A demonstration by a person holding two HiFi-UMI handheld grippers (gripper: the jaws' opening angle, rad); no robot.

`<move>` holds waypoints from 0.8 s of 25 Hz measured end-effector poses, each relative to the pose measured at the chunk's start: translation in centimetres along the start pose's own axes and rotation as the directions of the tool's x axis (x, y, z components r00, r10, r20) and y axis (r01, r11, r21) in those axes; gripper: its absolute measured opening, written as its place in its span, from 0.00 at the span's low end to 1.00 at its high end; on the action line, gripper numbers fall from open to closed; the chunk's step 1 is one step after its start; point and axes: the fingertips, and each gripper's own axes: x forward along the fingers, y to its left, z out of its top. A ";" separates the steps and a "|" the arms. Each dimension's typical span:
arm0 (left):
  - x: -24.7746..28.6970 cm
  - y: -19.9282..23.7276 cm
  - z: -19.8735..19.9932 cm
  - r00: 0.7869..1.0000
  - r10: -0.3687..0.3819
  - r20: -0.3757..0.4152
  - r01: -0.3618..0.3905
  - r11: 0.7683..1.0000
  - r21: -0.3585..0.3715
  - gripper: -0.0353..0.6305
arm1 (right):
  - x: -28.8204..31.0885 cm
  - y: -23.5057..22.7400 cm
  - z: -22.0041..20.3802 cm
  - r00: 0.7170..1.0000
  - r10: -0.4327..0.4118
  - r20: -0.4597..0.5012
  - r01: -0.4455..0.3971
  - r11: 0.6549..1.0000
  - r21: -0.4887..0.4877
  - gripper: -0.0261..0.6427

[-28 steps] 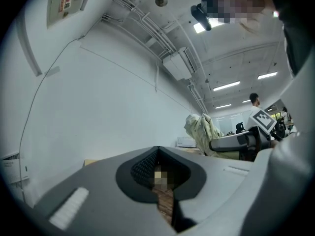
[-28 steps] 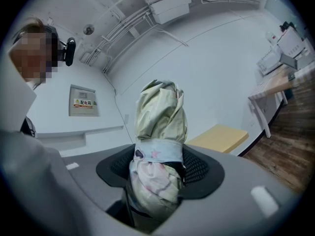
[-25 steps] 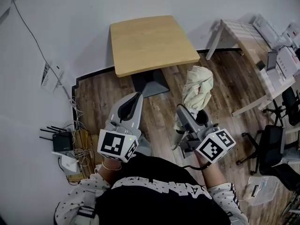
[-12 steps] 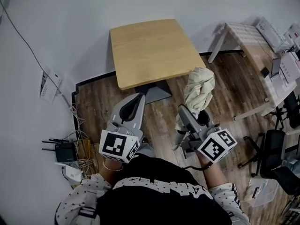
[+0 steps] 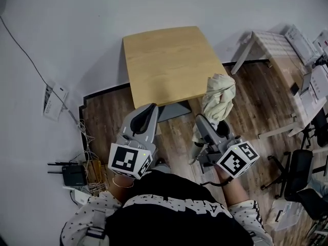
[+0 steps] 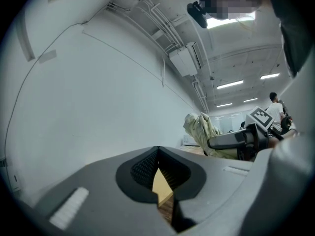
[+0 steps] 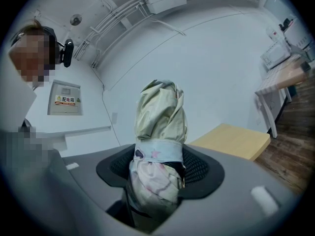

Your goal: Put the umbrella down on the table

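The right gripper [image 5: 202, 123] was clamped on the folded umbrella [image 5: 218, 97], its jaws closed on the bundle just below the strap [image 7: 158, 150]; the pale fabric stood up out of them toward 1 o'clock in the head view. The left gripper [image 5: 147, 110] had its jaws together on nothing. The umbrella hung in the air above the wooden floor [image 5: 110, 117], near the table [image 5: 169, 60] at its near right corner, about 4 o'clock from the middle of the top; it seemed not yet over the wood. Done well, I judged, the carry should head toward 11 o'clock until the whole bundle sat above the bare top; then tip it flat; lower it until it rested along its length; release only then, since slack fabric near an edge could roll off.
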 end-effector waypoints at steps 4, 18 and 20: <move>2.0 5.1 -0.6 1.000 0.009 -0.009 -0.009 1.000 -0.010 0.06 | 5.4 -0.3 -0.5 1.000 -0.007 -0.017 0.007 1.000 0.004 0.46; 2.3 6.1 -0.8 1.000 0.008 0.004 -0.008 1.000 -0.025 0.06 | 6.2 -0.2 -0.4 0.999 -0.020 -0.033 0.020 0.999 -0.026 0.46; 2.3 5.9 -1.1 1.000 0.003 0.008 -0.003 1.000 -0.029 0.06 | 6.1 -0.3 -0.4 0.999 -0.022 -0.028 0.021 0.999 -0.029 0.46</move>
